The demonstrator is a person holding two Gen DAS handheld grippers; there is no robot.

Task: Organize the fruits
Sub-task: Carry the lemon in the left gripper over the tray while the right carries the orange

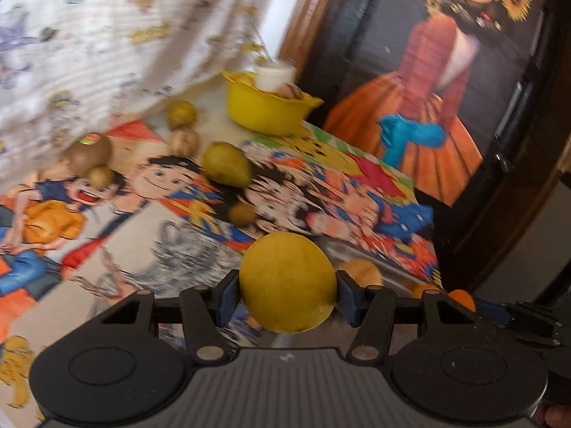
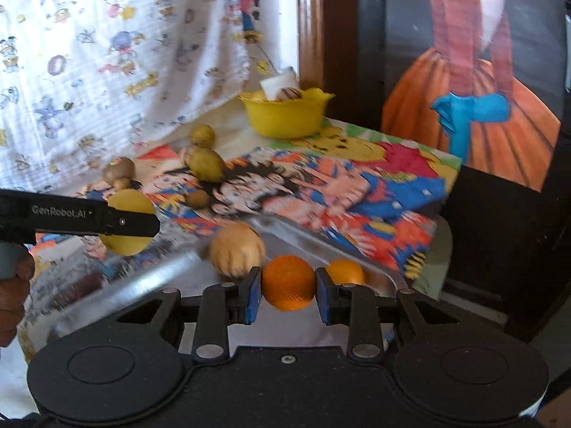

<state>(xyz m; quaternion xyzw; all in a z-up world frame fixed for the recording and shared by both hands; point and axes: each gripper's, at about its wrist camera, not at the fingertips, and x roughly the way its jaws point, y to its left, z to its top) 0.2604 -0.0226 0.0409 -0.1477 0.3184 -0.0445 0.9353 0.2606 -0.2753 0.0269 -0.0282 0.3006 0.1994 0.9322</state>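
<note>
I've got a lemon (image 1: 287, 281) pinched in my left gripper (image 1: 287, 294) and an orange (image 2: 289, 282) in my right gripper (image 2: 288, 294), both above the tray (image 2: 150, 281), which holds two fruits, while several wait on the cloth (image 1: 357, 192) near the bowl (image 1: 266, 112).

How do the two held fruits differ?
The lemon in the left tongs is yellow and oval; the orange in the right tongs is orange and round. The lemon looks bigger, forcing its pads wider apart. Both are clamped between blue pads, off the table.
</note>
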